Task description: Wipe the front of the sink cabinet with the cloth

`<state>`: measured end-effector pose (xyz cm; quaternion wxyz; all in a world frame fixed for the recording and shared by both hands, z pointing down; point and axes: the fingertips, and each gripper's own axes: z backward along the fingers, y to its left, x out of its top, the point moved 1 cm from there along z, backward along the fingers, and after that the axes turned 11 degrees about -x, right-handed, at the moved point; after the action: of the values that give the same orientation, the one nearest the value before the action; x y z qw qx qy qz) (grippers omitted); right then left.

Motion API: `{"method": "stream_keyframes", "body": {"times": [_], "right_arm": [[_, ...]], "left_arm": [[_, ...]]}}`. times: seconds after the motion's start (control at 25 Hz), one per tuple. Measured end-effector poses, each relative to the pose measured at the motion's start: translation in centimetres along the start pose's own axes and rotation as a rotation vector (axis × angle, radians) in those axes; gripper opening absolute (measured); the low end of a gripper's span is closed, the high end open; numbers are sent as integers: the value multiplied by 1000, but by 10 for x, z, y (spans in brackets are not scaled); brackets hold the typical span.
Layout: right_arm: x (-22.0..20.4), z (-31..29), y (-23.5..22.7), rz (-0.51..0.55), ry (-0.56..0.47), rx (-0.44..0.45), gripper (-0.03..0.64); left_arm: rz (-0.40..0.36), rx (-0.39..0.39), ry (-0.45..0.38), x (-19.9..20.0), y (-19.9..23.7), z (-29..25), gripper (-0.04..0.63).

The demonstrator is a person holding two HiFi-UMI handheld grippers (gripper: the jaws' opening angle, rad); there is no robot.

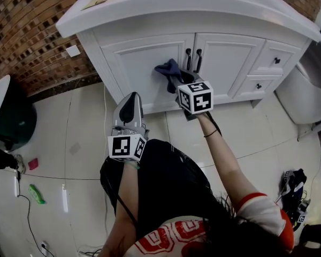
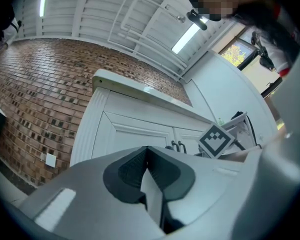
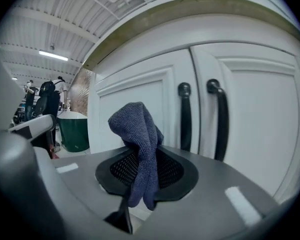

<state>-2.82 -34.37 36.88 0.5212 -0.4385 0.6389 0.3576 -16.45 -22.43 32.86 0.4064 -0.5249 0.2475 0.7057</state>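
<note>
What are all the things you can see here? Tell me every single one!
sink cabinet: one, white, against the brick wall
door handles: two, black, side by side where the doors meet
drawer knobs: two, black, on the drawers at the cabinet's right
cloth: one, dark blue, in front of the left door
brick wall: one, brown, behind the cabinet
bin: one, dark green, far left on the floor
pink object: one, floor at left
green object: one, floor at left
left gripper: grey, jaws together, empty
right gripper: grey, clamped on the cloth
</note>
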Motion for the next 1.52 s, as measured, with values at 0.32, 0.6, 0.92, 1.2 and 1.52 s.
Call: {"method": "stream_keyframes", "body": {"times": [0.32, 0.6, 0.92, 1.2, 1.52], "right_arm": [[-30, 11, -28, -13, 47, -53, 80], [-48, 1, 17, -60, 66, 32, 80], [-58, -22, 108, -2, 68, 170, 80], [-63, -43, 155, 43, 78, 231, 80], [-72, -45, 115, 54, 95, 152, 80]], "left_arm": [[-20, -19, 34, -5, -5, -5, 0], [-29, 14, 43, -1, 9, 11, 0], [-31, 20, 35, 7, 14, 24, 0], [-33, 22, 33, 8, 19, 28, 0], [-18, 13, 23, 5, 19, 19, 0]]}}
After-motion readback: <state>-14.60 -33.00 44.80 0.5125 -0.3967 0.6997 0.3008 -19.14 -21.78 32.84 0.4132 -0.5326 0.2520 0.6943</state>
